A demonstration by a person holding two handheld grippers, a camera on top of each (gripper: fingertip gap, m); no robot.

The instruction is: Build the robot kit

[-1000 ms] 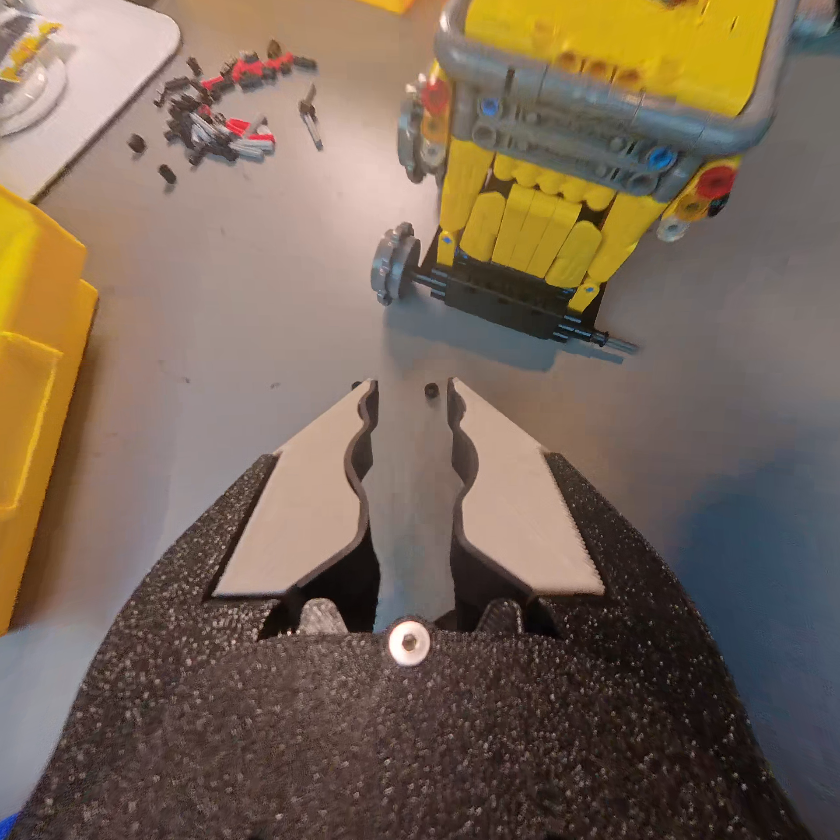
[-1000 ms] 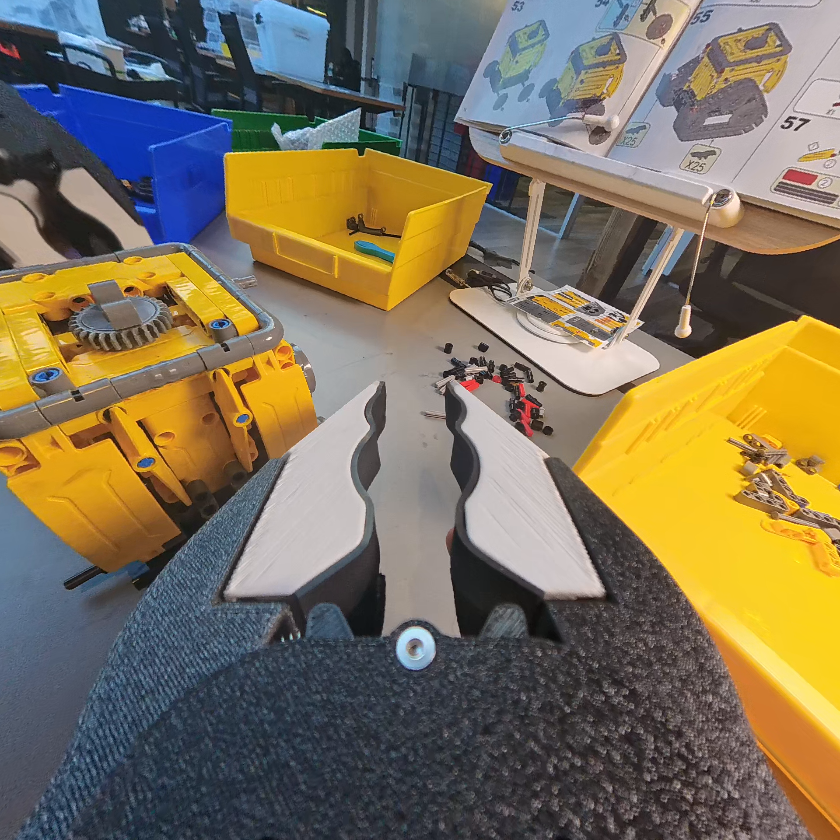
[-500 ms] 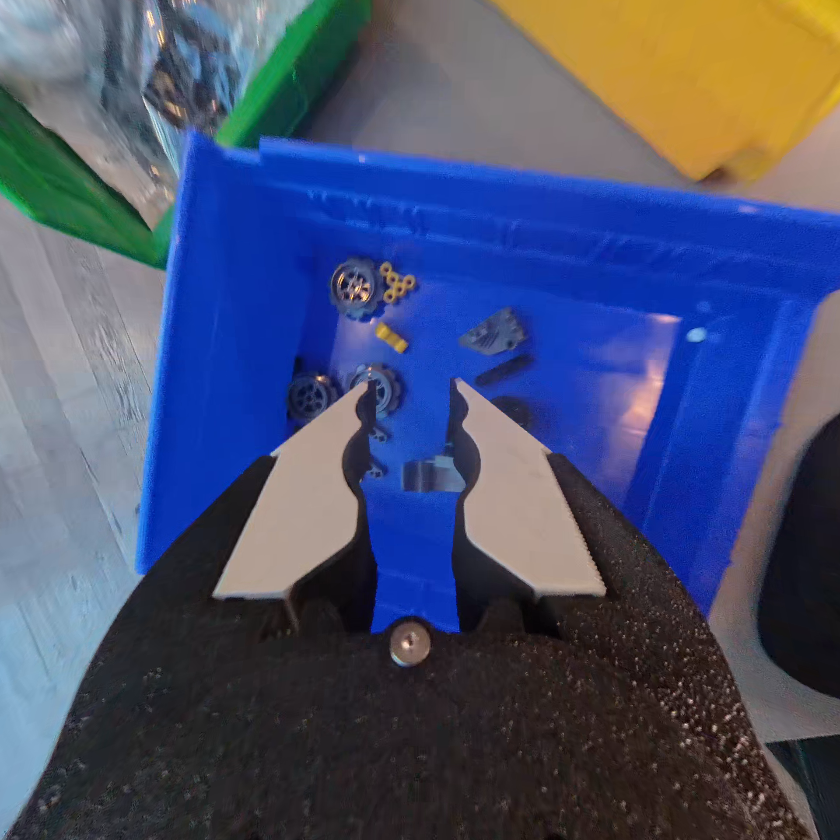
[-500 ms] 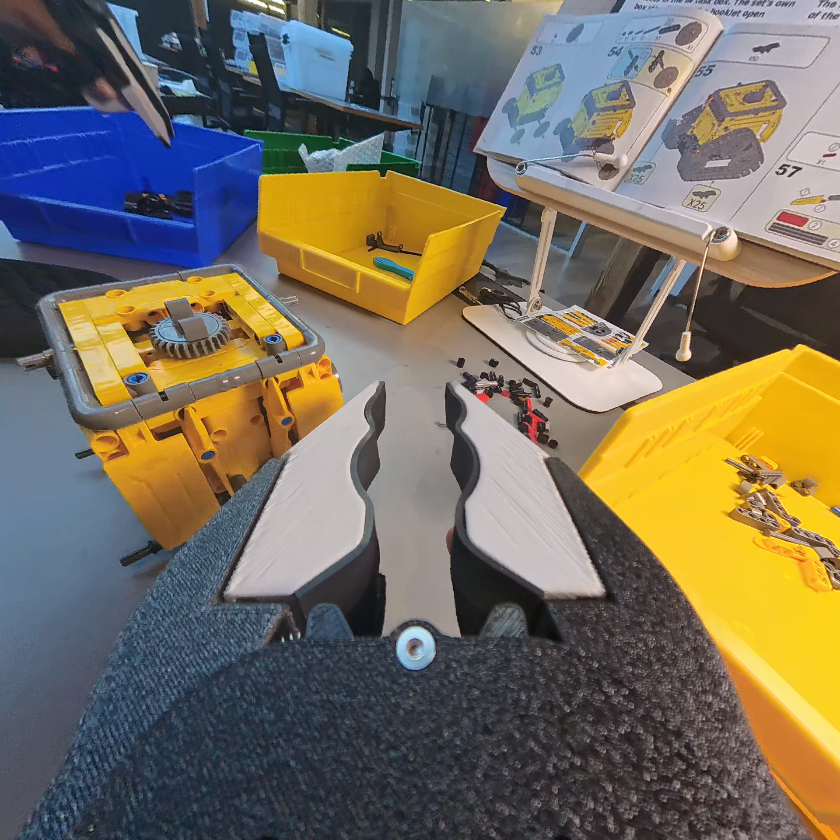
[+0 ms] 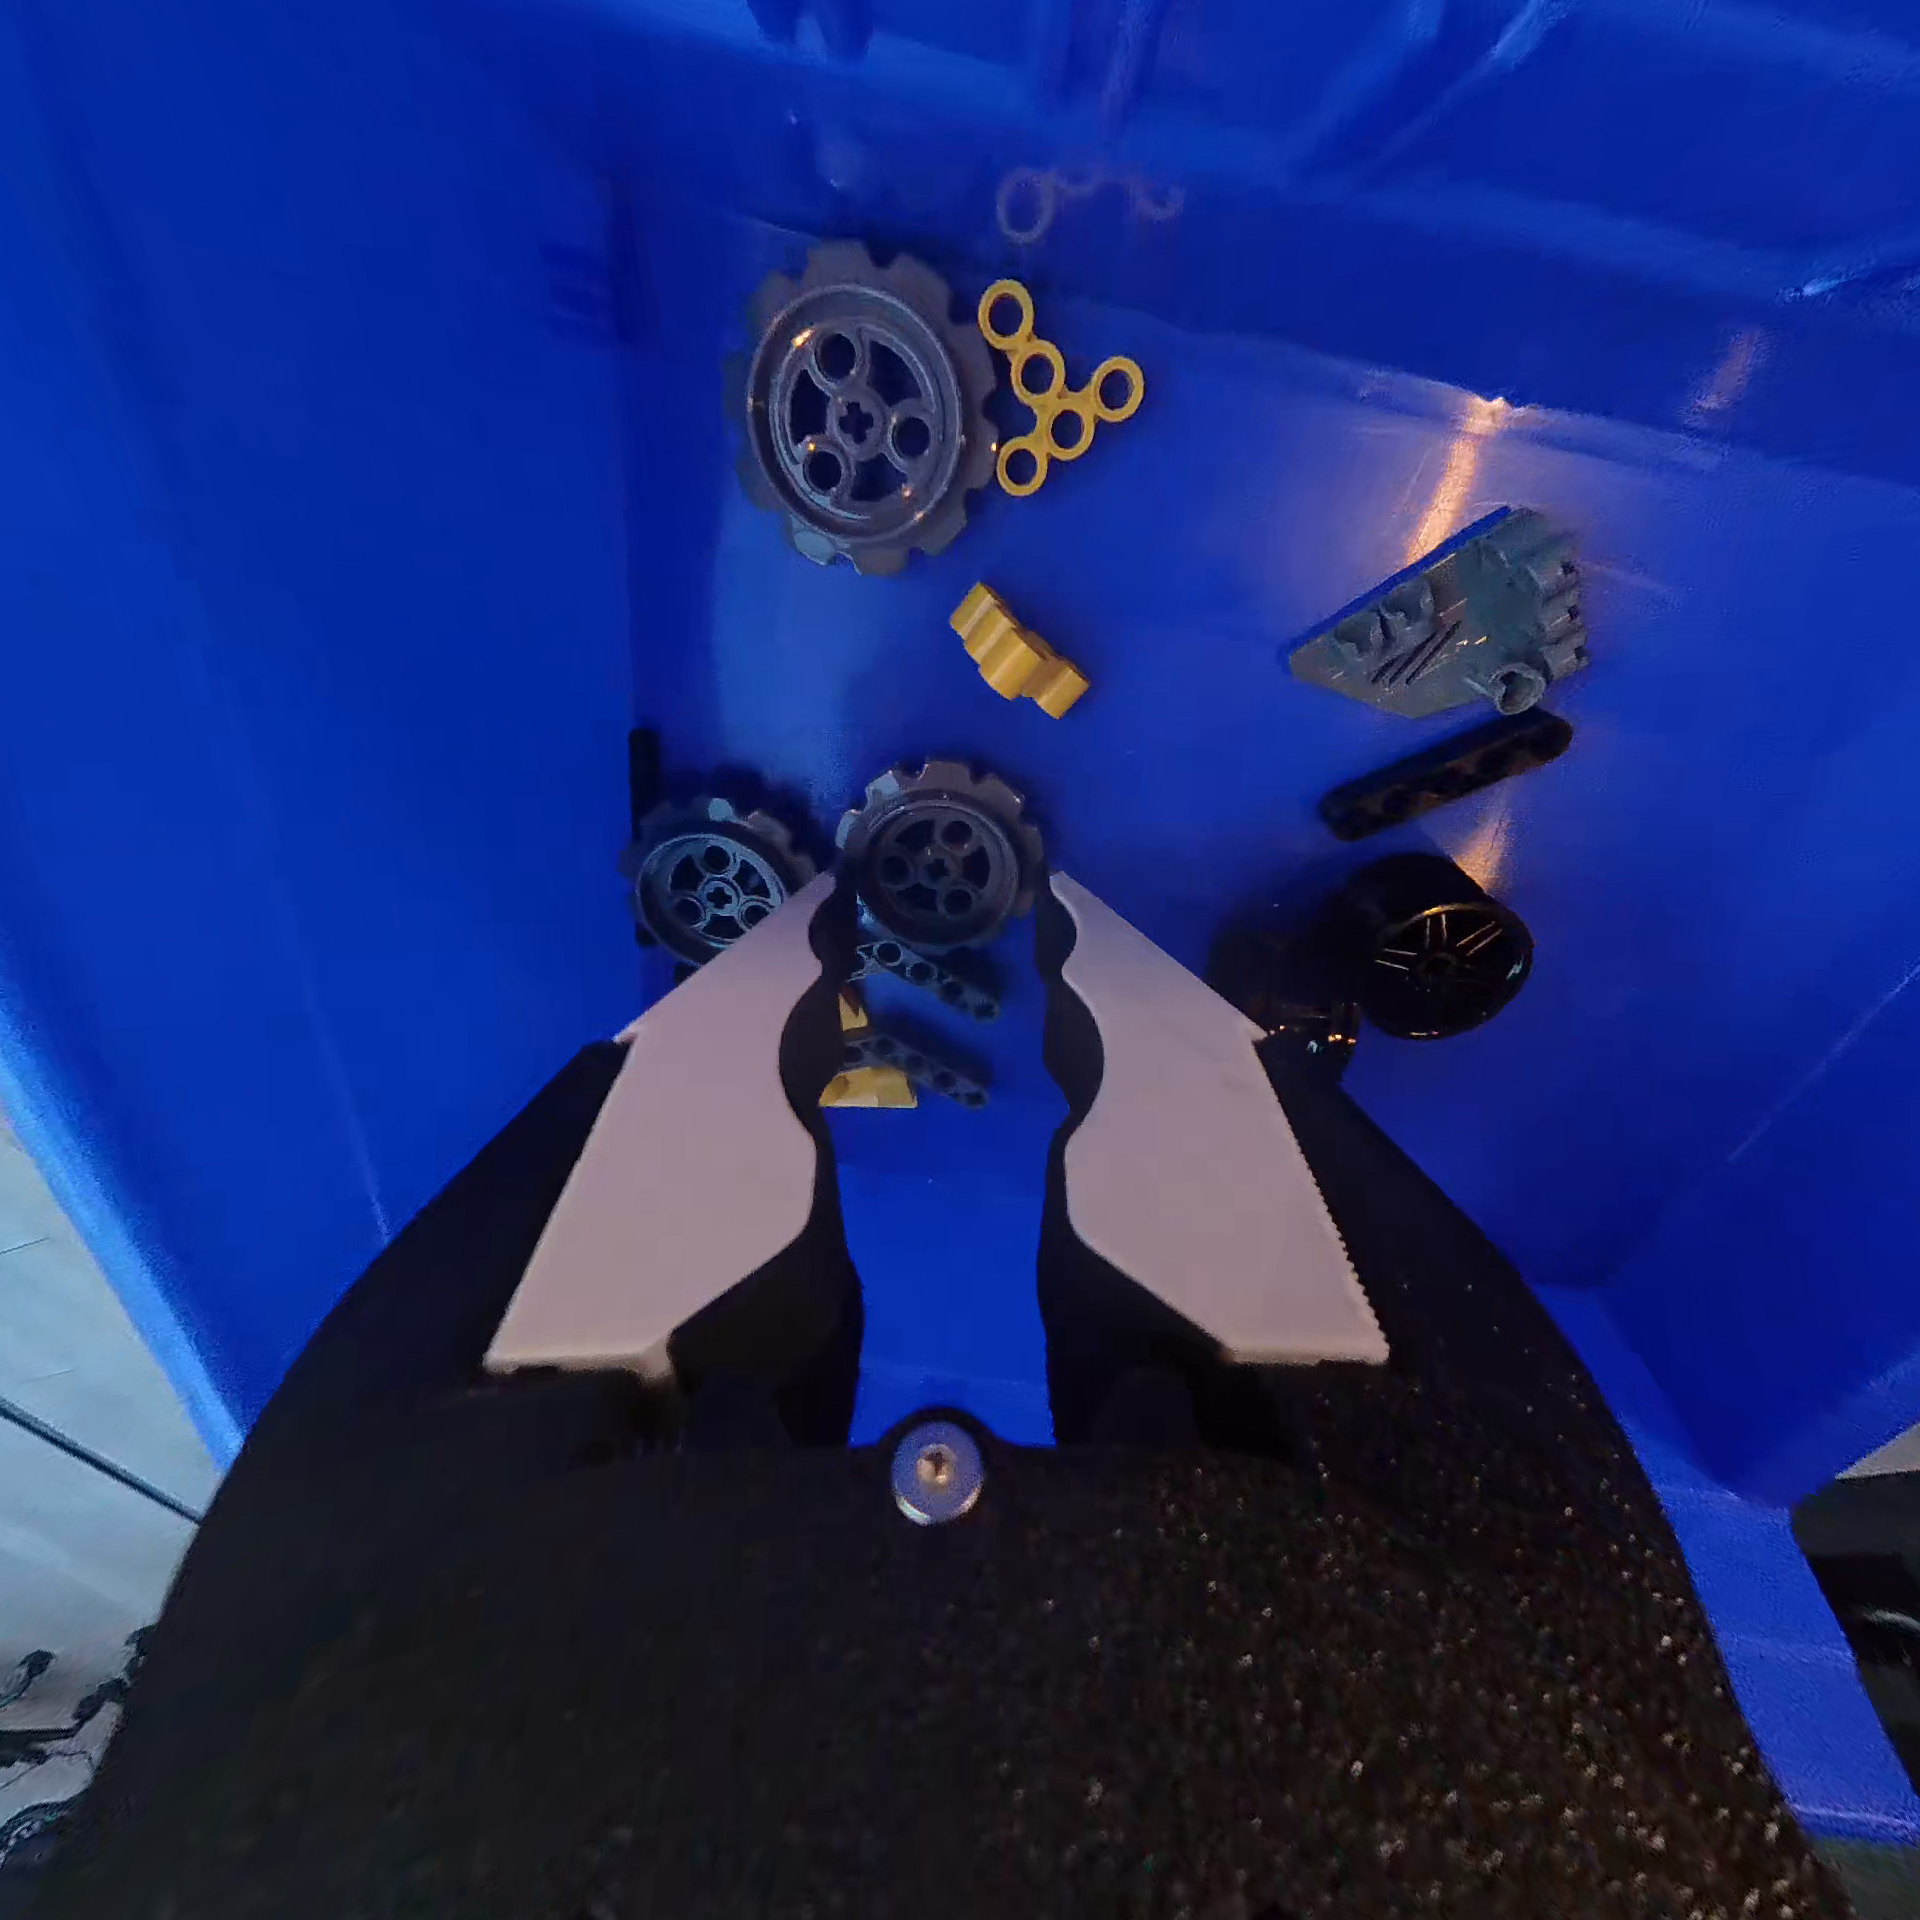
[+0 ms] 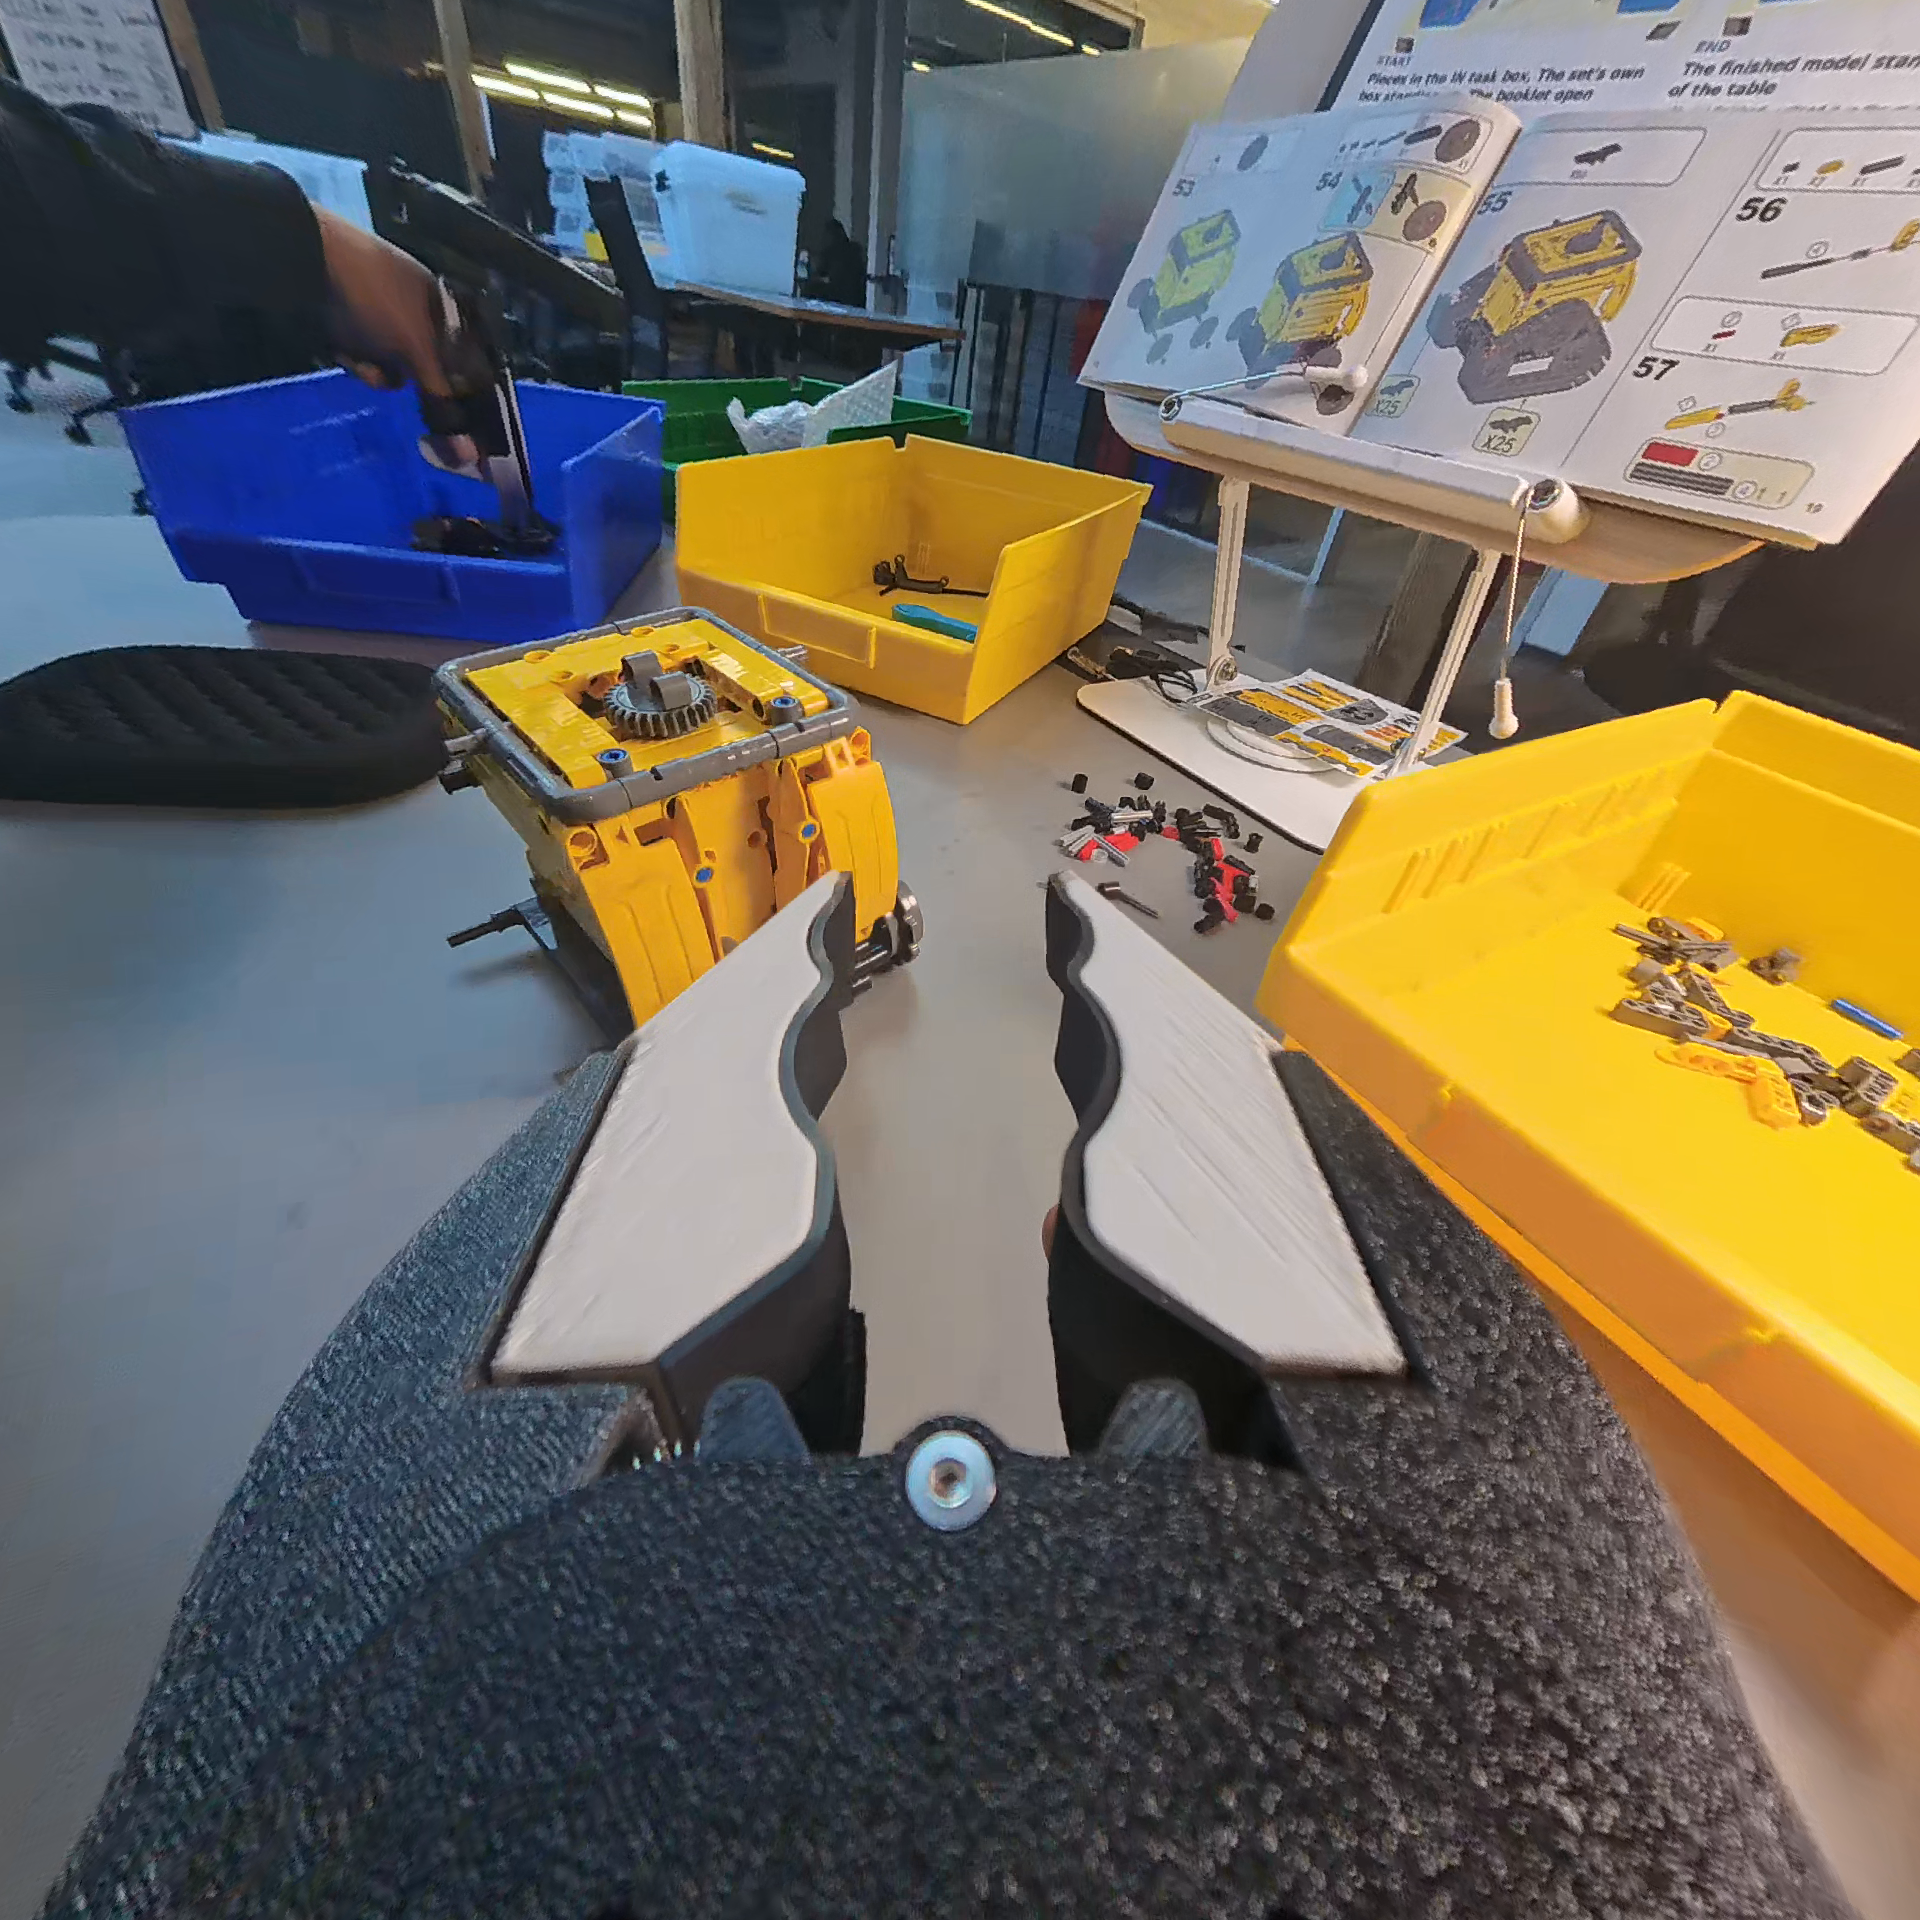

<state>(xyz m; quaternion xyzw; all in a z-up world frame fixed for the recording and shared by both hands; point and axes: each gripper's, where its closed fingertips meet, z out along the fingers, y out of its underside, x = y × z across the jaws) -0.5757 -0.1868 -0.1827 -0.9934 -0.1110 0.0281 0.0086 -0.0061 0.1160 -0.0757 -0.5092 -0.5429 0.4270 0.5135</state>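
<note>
My left gripper (image 5: 940, 894) is open inside a blue bin (image 5: 312, 520). Its tips stand on either side of a small dark grey sprocket wheel (image 5: 940, 857), not closed on it. A second small sprocket wheel (image 5: 712, 894) lies just left, a larger one (image 5: 857, 410) farther in. A yellow angled beam (image 5: 1055, 390) and a yellow connector (image 5: 1018, 655) lie near them. My right gripper (image 6: 948, 894) is open and empty above the grey table, next to the yellow brick vehicle body (image 6: 675, 790). The left gripper also shows in the right wrist view (image 6: 499, 457), down in the blue bin (image 6: 312, 540).
A grey panel (image 5: 1455, 623), black beam (image 5: 1444, 774) and black wheel (image 5: 1423, 945) lie at the bin's right. On the table are yellow bins (image 6: 904, 561) (image 6: 1558, 997), loose small pins (image 6: 1164, 842), an instruction booklet on a stand (image 6: 1507, 301), and a black pad (image 6: 208, 717). Some 65 cm of space lies between my two pairs of fingers.
My left gripper left the vehicle body, swung over the blue bin and dropped into it, down to the small sprocket wheel. My right gripper drew back from the vehicle body.
</note>
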